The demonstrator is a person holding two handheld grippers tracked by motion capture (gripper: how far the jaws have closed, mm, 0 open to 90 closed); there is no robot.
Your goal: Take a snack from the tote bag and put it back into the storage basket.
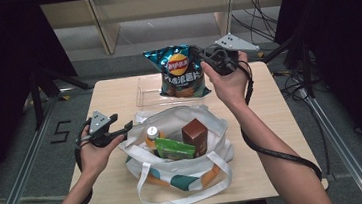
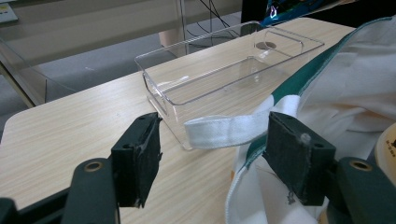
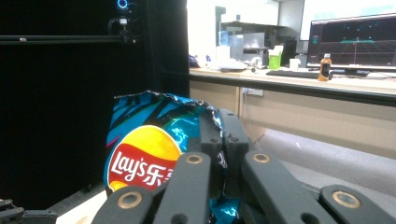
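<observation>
A: What does the chip bag [image 1: 179,71] look like?

B: Blue and teal, glossy and crinkled, with a red and yellow logo on the front. The right gripper [image 1: 203,55] has its jaws clenched on the bag's top edge and holds it upright over the clear plastic bin [image 1: 144,93] at the far side of the table [image 1: 278,138]. In the right gripper view the 2 black jaws press together on the foil beside the logo [image 3: 140,163].

A: Anything in the bin?

B: In the left gripper view the bin [image 2: 187,88] has nothing on its floor. I cannot tell whether the bag's bottom touches it.

A: And the tote?

B: The white tote bag [image 1: 182,162] with teal and orange patches lies open near the front of the table. Inside are a brown box [image 1: 195,136], a green packet [image 1: 174,149] and a bottle with a silver cap [image 1: 152,134].

A: The left gripper [image 1: 121,131]?

B: Its jaws stand apart at the tote's left rim, with the white strap [image 2: 224,130] lying between them, ungripped.
</observation>
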